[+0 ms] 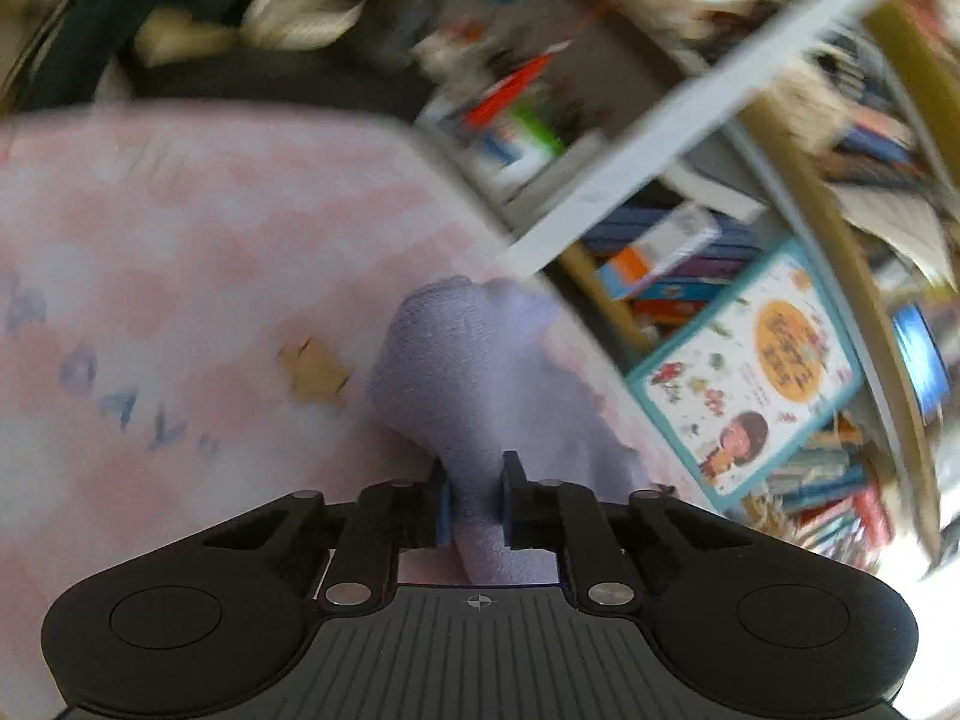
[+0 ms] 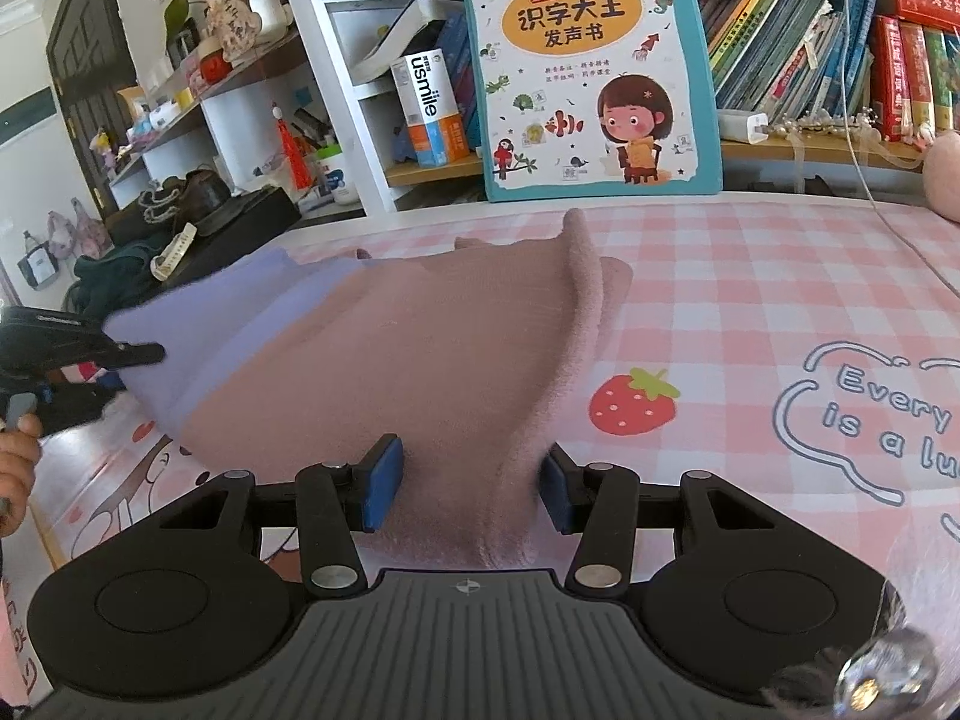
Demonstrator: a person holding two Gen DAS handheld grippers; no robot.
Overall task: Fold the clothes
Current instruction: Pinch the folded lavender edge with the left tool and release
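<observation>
A soft garment, pink with a lilac part, lies on the pink checked table. In the right wrist view its pink part (image 2: pixel 420 360) runs from the table's middle into my right gripper (image 2: pixel 468 489), whose jaws stand apart around the cloth. Its lilac part (image 2: pixel 198 336) is lifted at the left by my left gripper (image 2: pixel 135 355). In the blurred left wrist view my left gripper (image 1: pixel 475 501) is shut on the lilac cloth (image 1: pixel 474 372).
A pink checked cover (image 2: pixel 750 312) with a strawberry print (image 2: pixel 633 402) and lettering spreads over the table. A large children's book (image 2: pixel 591 69) leans on the bookshelf behind. Dark bags (image 2: pixel 204 210) sit at the far left. A white cable (image 2: pixel 864 168) hangs at the right.
</observation>
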